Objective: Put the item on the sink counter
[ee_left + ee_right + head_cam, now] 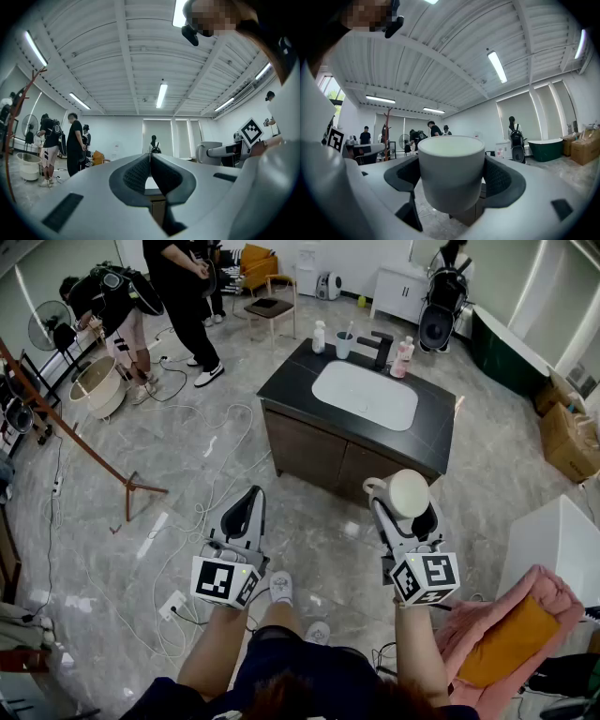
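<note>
Right hand-held gripper has its jaws spread wide and pressed on the round wall of a pale mug. The pads sit on both sides of the mug, its mouth faces up, and its handle points to the left of this gripper. Left hand-held gripper has its jaws closed together with nothing between them, and it is held beside the right one, well apart from it.

The mug is in the air above the floor, not yet over the black table with the white sink. This table lies ahead of the right hand-held gripper and a little to its left, well apart from it. I judge the carrying step is in hand and the placing is not yet begun.

Some things could go wrong from here. The mug wall looks smooth and curved, so it may slip or turn in the pads if the grip becomes weaker during the walk. White cables lie on the floor ahead and to the left, and a foot may catch on them. At the far edge of the table stand a white bottle, a cup, a black faucet and a pink bottle. A reach that goes too far may knock them. If the mug is released on the sloping edge of the sink, it may tip into the basin.
</note>
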### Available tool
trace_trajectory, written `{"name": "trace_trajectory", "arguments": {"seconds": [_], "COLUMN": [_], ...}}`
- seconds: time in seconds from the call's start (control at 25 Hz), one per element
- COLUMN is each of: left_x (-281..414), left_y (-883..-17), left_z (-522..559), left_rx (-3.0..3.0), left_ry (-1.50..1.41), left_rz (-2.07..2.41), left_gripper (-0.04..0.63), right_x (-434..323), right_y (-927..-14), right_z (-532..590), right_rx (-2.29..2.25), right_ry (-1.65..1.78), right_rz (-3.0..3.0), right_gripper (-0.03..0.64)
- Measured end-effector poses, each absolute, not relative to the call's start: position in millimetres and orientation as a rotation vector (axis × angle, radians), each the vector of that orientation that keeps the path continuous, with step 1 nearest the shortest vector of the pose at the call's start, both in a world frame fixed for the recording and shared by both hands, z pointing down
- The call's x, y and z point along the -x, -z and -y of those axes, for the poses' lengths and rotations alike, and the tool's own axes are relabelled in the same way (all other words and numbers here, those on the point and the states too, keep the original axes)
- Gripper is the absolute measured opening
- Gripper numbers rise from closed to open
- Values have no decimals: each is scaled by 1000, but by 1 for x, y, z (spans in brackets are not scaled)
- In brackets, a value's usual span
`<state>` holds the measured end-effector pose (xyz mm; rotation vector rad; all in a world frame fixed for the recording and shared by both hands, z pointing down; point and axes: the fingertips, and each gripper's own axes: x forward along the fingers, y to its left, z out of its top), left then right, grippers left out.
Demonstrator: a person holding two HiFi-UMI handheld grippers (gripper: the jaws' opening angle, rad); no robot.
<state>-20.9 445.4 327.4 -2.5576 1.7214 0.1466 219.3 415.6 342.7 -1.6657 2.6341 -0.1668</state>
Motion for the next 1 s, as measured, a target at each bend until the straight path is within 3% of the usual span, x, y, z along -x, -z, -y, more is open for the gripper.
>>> {"name": "trace_trajectory", "arguments": {"seconds": [0.4, 1.0], "left_x": [-39, -30], "left_y": [-328, -318], "left_z": [-521, -540], "left_rx": [2574, 2521], "left_ry": [-129, -102], "left_rz": [-1686, -1740], "left_gripper": [23, 23], "right_x": [-273, -254], "right_y": [-338, -325], "right_z": [-501, -506], "right_rx": [1686, 1569], "right_ry": [151, 153], "right_rz": [-2621, -2654], "right_gripper": [423, 423]}}
